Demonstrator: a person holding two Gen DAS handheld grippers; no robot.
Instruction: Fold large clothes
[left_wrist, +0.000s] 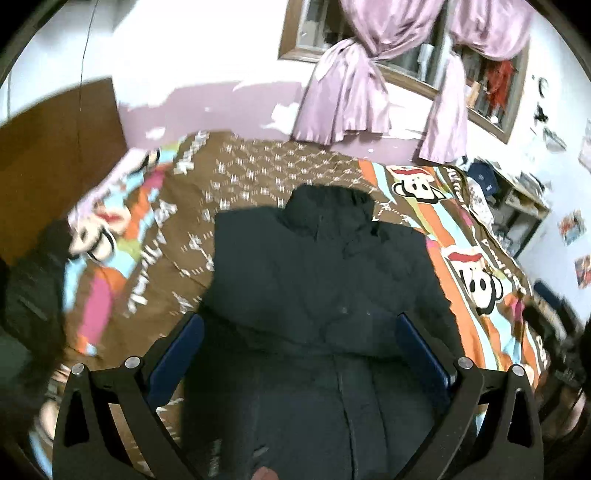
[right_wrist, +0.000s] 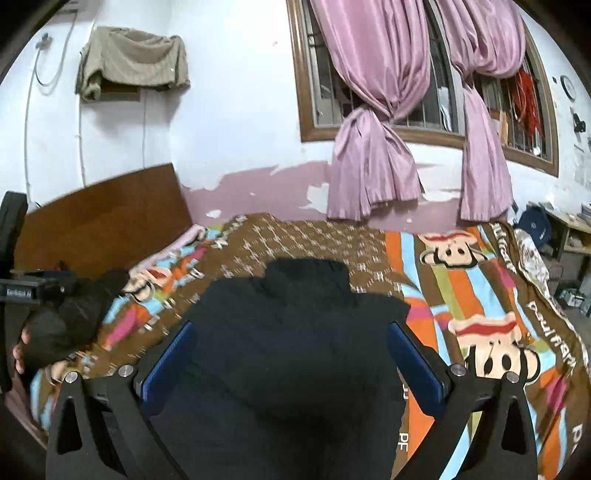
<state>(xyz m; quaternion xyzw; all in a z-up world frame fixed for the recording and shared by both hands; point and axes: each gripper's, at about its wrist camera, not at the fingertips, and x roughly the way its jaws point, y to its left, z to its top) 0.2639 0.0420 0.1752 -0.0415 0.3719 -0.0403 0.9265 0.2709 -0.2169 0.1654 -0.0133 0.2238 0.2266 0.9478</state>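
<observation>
While both my tongs gape wide, left gripper (left_wrist: 299, 345) and right gripper (right_wrist: 290, 354) holding nothing | black padded coat (left_wrist: 317, 280) flat on bedspread (left_wrist: 258, 166) | likely bulky, soft, springy | grab hem corners.

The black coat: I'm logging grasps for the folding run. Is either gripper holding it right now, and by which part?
Nothing is held. The left gripper and right gripper both stand wide open above the black coat, which lies flat on the bedspread.
</observation>
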